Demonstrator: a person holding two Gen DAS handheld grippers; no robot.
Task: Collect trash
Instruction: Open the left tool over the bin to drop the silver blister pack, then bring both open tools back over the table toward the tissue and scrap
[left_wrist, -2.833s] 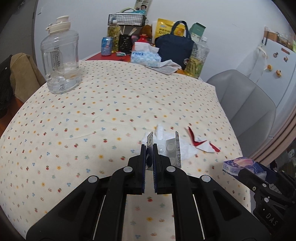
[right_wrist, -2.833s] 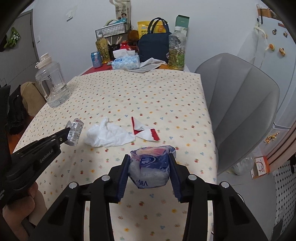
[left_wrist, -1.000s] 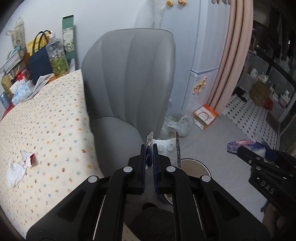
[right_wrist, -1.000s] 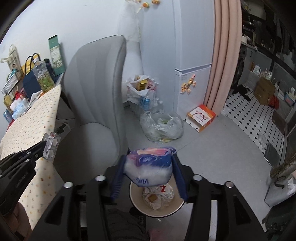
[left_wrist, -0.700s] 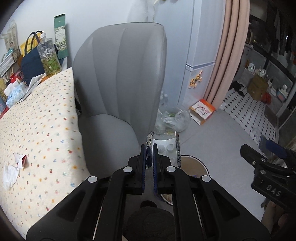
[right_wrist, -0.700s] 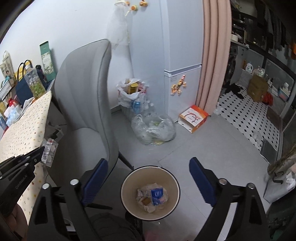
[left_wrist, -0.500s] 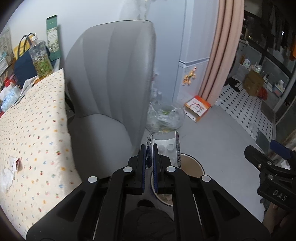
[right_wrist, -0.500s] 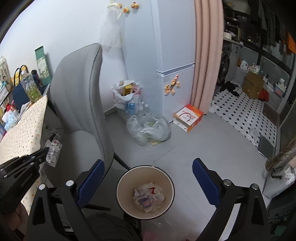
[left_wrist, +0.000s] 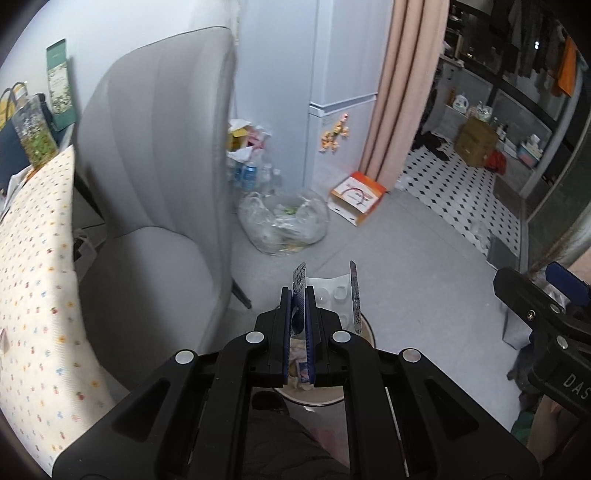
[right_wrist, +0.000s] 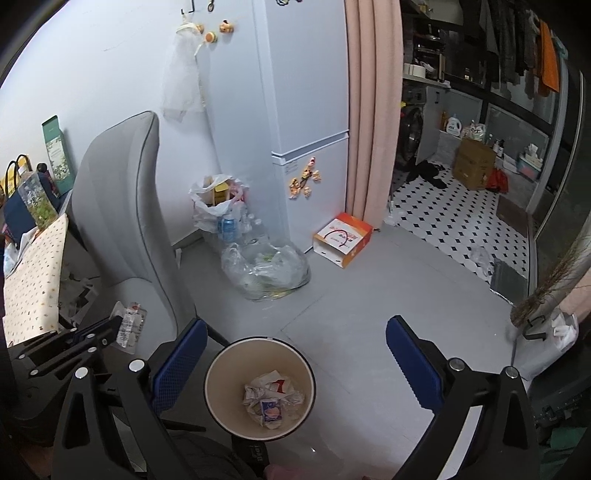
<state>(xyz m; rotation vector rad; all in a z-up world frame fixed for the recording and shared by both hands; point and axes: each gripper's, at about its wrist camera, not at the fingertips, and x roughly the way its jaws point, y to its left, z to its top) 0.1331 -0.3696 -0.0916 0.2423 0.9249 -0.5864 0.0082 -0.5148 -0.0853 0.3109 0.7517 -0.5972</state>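
Jaws, left: I see my left gripper (left_wrist: 299, 295) clenched on a blister pack (left_wrist: 334, 293); the pack's foil edge stands up past the fingertips.
Jaws, right: I see my right gripper (right_wrist: 295, 354) spread wide with nothing between the blue pads (right_wrist: 181, 356).
Blister pack, place: from the left wrist it sits over the near rim of the trash bin (left_wrist: 364, 325); from the right wrist the same pack (right_wrist: 129, 325) hangs to the left of the bin, beside the chair.
Trash bin: a round cream bin (right_wrist: 218, 373) on the floor, its mouth open upward and framed between my right pads. Crumpled paper and a small blue packet (right_wrist: 271, 410) lie at the bottom.
Bin rim: I find it unobstructed all round in the right wrist view; my left fingers hide most of it in the left wrist view.
Left edge: a grey chair (right_wrist: 122, 221) stands just beside the bin, its seat edge close to my left gripper.
Table edge: a dotted tablecloth (left_wrist: 33, 280) runs along the far left, beyond the chair.
Open floor: bare grey floor (right_wrist: 354, 317) lies beyond and to the right of the bin.
Far obstacles: a clear plastic bag (right_wrist: 264, 271), an orange-and-white box (right_wrist: 341, 238) and a fridge (right_wrist: 306, 122) stand well apart from the bin.
Right edge: a broom (right_wrist: 543, 288) leans at the far right.
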